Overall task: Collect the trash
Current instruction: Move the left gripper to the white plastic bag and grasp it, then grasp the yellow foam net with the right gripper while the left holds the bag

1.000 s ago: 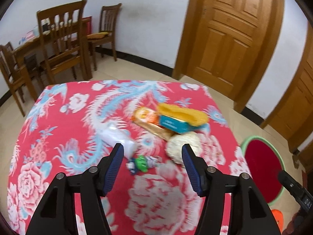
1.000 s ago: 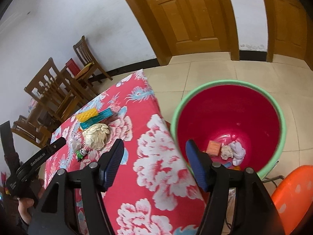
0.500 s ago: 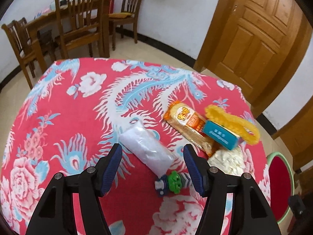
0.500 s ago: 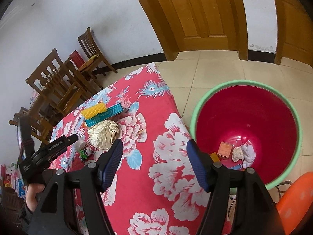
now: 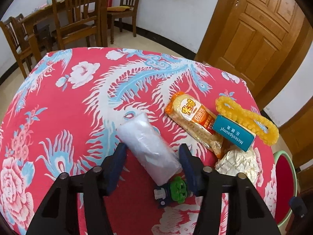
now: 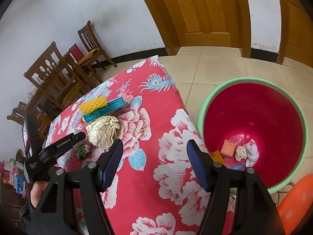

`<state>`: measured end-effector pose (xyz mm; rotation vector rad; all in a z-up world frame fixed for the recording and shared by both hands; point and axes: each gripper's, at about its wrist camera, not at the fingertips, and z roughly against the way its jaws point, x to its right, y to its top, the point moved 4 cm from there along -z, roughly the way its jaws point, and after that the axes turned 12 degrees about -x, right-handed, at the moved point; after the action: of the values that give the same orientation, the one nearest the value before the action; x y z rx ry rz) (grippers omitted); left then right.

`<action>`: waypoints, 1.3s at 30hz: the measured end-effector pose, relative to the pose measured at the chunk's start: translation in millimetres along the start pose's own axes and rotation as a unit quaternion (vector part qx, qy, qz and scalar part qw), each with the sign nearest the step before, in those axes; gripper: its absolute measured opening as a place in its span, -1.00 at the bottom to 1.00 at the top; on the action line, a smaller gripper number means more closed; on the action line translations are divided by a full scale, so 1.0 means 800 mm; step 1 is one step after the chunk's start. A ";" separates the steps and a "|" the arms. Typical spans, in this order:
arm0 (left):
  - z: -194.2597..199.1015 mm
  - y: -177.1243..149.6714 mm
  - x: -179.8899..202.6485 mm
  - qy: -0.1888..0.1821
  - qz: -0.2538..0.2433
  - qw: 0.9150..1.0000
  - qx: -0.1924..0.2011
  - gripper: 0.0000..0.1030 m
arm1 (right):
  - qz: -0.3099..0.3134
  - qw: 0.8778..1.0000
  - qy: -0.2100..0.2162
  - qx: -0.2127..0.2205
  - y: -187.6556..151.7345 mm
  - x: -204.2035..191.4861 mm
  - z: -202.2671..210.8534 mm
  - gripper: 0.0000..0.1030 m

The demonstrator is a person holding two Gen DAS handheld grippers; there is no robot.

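A white plastic packet (image 5: 148,146) lies on the red flowered tablecloth (image 5: 78,117). My left gripper (image 5: 152,150) straddles it, pointing steeply down; its jaws are closing, one blue pad on each side of the packet, which still rests flat. A small green toy (image 5: 177,189) sits just behind the packet. To the right lie an orange cracker pack (image 5: 193,121), a teal box (image 5: 232,134), a yellow knobbly ring (image 5: 246,117) and crumpled paper (image 5: 236,162). My right gripper (image 6: 154,148) hangs open and empty over the table's edge beside the red bin (image 6: 201,113).
The green-rimmed bin stands on the tiled floor right of the table and holds several scraps (image 6: 242,151). An orange stool (image 6: 295,199) is beside it. Wooden chairs (image 5: 74,19) and a table stand by the far wall, and wooden doors (image 5: 254,39) are at the back right.
My left gripper came down and across the table until the white packet lay between its fingers, and its jaws narrowed. The right gripper drifted slightly and stayed open.
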<state>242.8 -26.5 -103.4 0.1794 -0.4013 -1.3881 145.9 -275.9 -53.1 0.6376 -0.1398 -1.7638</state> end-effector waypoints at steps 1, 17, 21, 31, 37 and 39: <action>0.000 0.000 -0.001 -0.003 -0.001 1.000 0.000 0.00 | 0.002 1.000 -0.001 -0.001 0.000 -0.002 -0.001 0.34; 0.038 -0.005 -0.049 -0.010 0.011 0.999 0.045 -0.12 | 0.043 0.999 0.001 -0.003 0.023 -0.070 -0.023 0.34; 0.042 -0.002 -0.061 0.015 0.014 0.997 0.069 -0.13 | 0.049 0.999 0.008 0.005 0.038 -0.088 -0.032 0.53; 0.037 -0.002 -0.078 0.002 0.031 0.997 0.073 -0.13 | 0.072 0.997 0.007 0.013 0.080 -0.128 -0.065 0.54; 0.035 -0.002 -0.081 0.000 0.036 0.997 0.072 -0.13 | 0.098 0.995 -0.007 0.019 0.099 -0.147 -0.086 0.54; 0.035 -0.002 -0.081 0.001 0.035 0.997 0.074 -0.18 | 0.104 0.994 -0.011 0.011 0.101 -0.151 -0.095 0.53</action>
<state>222.5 39.8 -89.4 0.2856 -0.5047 -1.2888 270.8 -170.2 -42.1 0.5986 -0.2332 -1.5703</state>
